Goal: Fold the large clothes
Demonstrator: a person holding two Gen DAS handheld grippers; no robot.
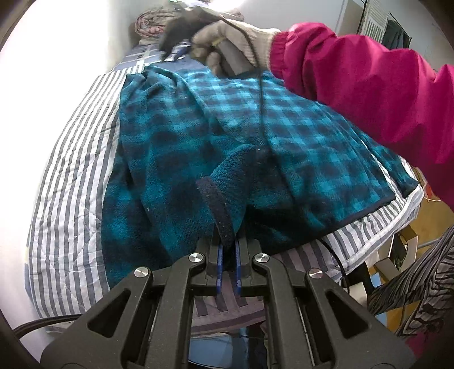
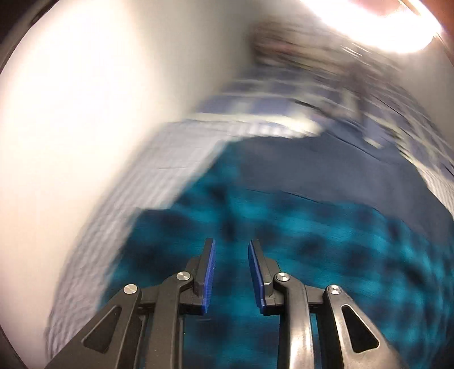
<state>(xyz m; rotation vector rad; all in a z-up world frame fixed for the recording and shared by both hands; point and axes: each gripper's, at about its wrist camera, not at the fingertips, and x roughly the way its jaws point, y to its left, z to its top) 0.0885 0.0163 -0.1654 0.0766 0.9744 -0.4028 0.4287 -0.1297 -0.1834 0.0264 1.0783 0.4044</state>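
Black linkage of the left gripper (image 1: 228,249) fills the bottom of the left wrist view; its blue-padded fingers (image 1: 220,264) are clenched on the dark navy cuff (image 1: 217,207) of a teal-and-black checked fleece jacket (image 1: 176,147). Cuff runs upright out of the finger tips, with the sleeve bunched just above it. Jacket lies spread on a bed covered by a grey-and-white striped quilt (image 1: 73,170), reaching nearly to the quilt's right edge, where a dark hem (image 1: 377,203) lies on the stripes. At the top of the same view a hand in a beige knit glove (image 1: 232,42) with a magenta sleeve (image 1: 354,85) holds the other device above the far end of the jacket; a thin dark cable hangs from it across the fabric. A patterned bundle (image 1: 150,24) sits at the far end of the bed against the white wall. Right wrist view is heavily motion-blurred. Right gripper (image 2: 231,269) has its fingers (image 2: 208,275) released, gap clear, nothing between them, above the teal fleece jacket (image 2: 326,241). Striped quilt (image 2: 176,159) shows left of the fleece; whether the tips touch the fabric cannot be told.
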